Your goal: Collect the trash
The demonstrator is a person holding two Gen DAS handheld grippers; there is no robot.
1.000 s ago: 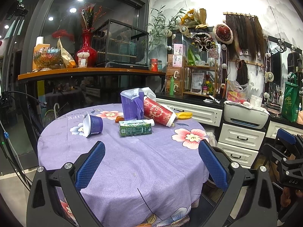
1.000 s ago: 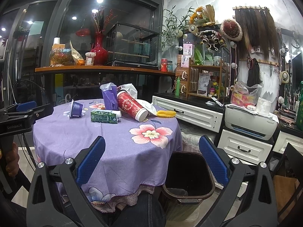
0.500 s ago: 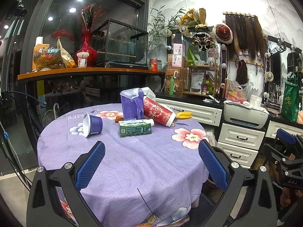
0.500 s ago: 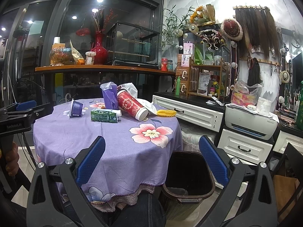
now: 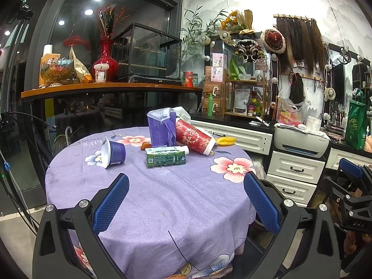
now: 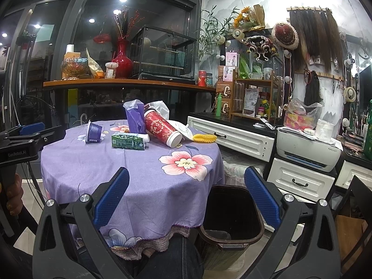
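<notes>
With both my left hand-held gripper (image 5: pixel 186 200) and right hand-held gripper (image 6: pixel 187 200) spread apart and empty, the tipped red cup (image 5: pixel 194 136) near the counter's (image 5: pixel 162 197) far edge may roll off if I nudge it.

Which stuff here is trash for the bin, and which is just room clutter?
Job: blue cup, green carton, red cup, purple bag, yellow scrubber, bin.

Clutter: red vase, printer, glass case.
</notes>
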